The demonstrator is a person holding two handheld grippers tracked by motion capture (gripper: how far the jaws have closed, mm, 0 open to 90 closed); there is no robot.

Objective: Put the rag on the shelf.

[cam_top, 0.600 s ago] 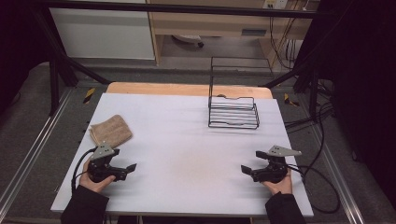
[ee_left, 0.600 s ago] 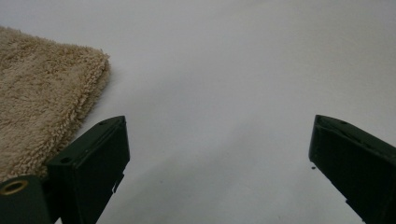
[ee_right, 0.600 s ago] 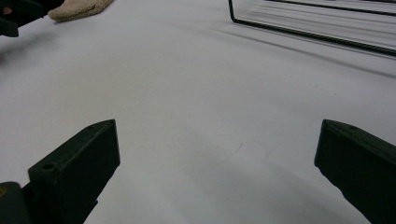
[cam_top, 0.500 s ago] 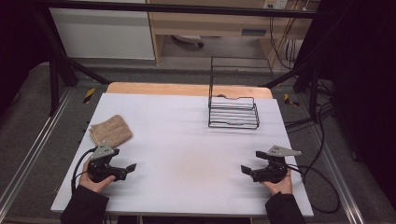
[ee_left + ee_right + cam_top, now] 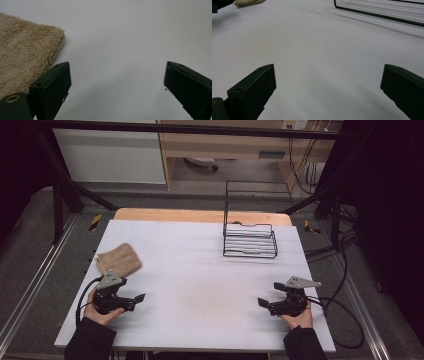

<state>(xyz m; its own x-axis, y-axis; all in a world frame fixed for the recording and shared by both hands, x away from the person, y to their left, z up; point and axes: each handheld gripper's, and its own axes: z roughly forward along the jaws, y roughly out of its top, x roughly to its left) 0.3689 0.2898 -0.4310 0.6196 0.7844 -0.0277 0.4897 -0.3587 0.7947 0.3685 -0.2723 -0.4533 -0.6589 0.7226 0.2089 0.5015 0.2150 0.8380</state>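
**Towel sitting just off the left claw**

The folded beige terry towel (image 5: 118, 259) is lying on the white table (image 5: 200, 285), just beyond the left gripper (image 5: 139, 298), nearly touching it. Both claws are hanging wide open, gripping nothing; the right gripper (image 5: 261, 302) is sitting well apart.

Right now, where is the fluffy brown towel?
In the high view the folded towel lies near the table's left edge, just beyond the left tongs, far from the wire rack.
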